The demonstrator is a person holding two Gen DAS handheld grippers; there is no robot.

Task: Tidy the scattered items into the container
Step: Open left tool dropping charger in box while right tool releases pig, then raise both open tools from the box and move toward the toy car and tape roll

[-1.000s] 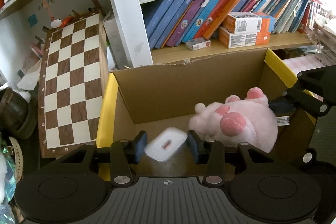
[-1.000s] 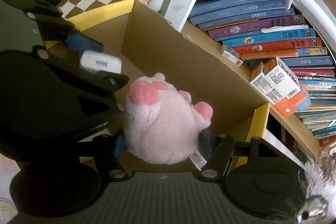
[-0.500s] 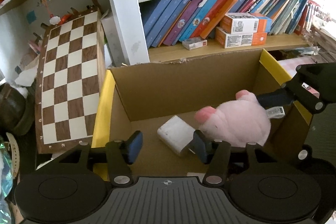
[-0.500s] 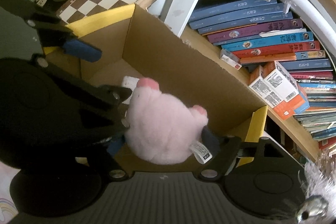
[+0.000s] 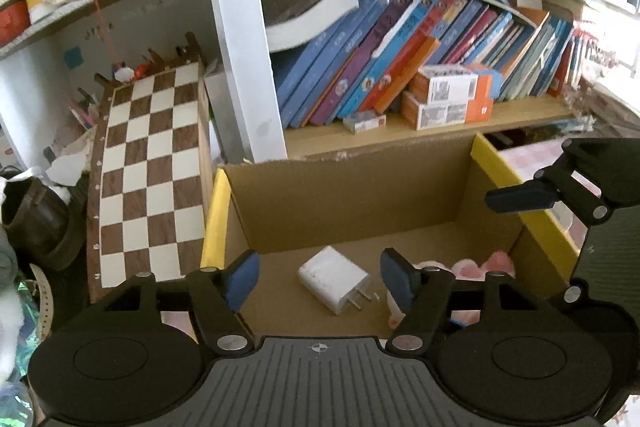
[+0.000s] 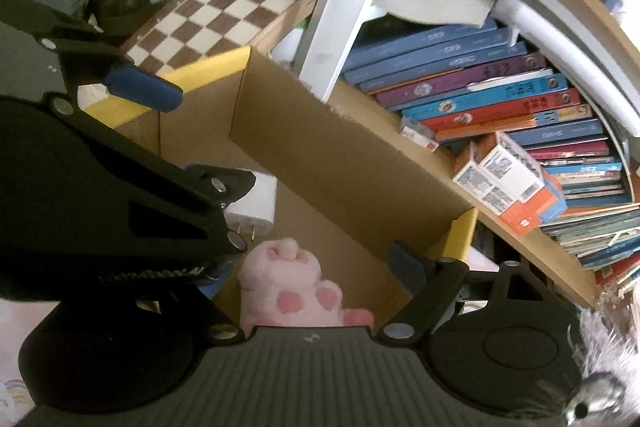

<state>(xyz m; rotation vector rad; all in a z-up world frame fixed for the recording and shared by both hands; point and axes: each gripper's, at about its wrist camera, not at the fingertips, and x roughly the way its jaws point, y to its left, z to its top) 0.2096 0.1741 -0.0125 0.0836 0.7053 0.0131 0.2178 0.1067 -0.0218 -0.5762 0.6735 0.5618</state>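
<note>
A cardboard box (image 5: 344,195) with yellow-edged flaps stands below a bookshelf; it also shows in the right wrist view (image 6: 340,163). A white plug charger (image 5: 334,279) lies on the box floor, also seen in the right wrist view (image 6: 256,207). A pink plush toy (image 6: 292,287) lies on the box floor beside it; only part of the toy (image 5: 480,265) shows in the left wrist view. My left gripper (image 5: 320,277) is open and empty above the charger. My right gripper (image 6: 308,267) is open and empty above the plush.
A chessboard (image 5: 148,171) leans left of the box. A shelf of books (image 5: 400,67) and orange cartons (image 5: 448,99) runs behind it. A white shelf post (image 5: 244,39) stands at the box's back left. A dark shoe (image 5: 36,223) sits far left.
Both grippers opened and drew back upward. The charger dropped from my left gripper and the plush from my right; both now lie on the box floor.
</note>
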